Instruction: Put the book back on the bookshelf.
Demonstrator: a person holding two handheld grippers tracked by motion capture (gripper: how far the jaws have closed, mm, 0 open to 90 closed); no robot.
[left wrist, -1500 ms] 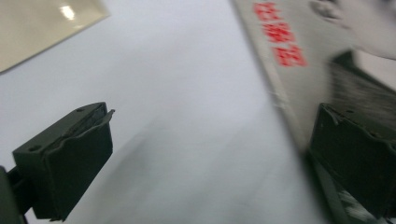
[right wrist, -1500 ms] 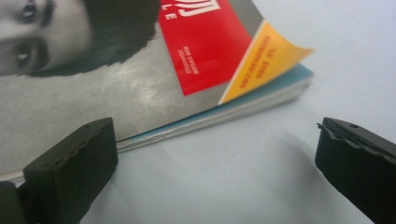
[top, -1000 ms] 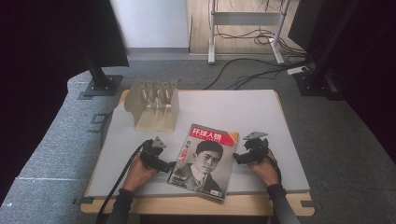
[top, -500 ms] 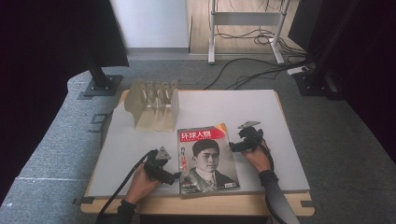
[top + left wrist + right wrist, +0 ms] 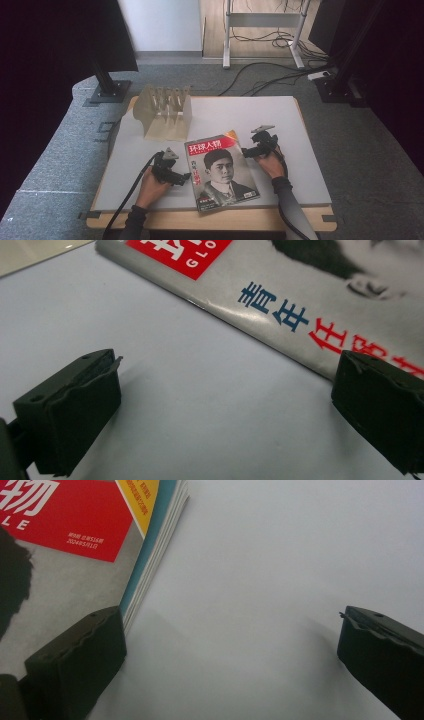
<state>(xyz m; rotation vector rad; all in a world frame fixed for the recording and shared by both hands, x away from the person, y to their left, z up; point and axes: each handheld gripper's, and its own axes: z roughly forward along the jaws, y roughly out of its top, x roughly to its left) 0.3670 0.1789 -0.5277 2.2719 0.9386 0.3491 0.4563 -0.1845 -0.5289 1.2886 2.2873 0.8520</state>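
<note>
Magazine [image 5: 222, 171]: lies flat, cover up, on the near middle of the counter [image 5: 300, 130], turned slightly off square.
Left gripper [image 5: 176, 176]: low at the magazine's left edge, jaws spread wide; one jaw sits over the cover's margin, the other over bare counter.
Right gripper [image 5: 252, 150]: at the magazine's right edge near its top corner, jaws spread wide, one beside the page edges.
Rack [image 5: 165, 111]: wooden, behind the magazine, well apart from both grippers.
</note>
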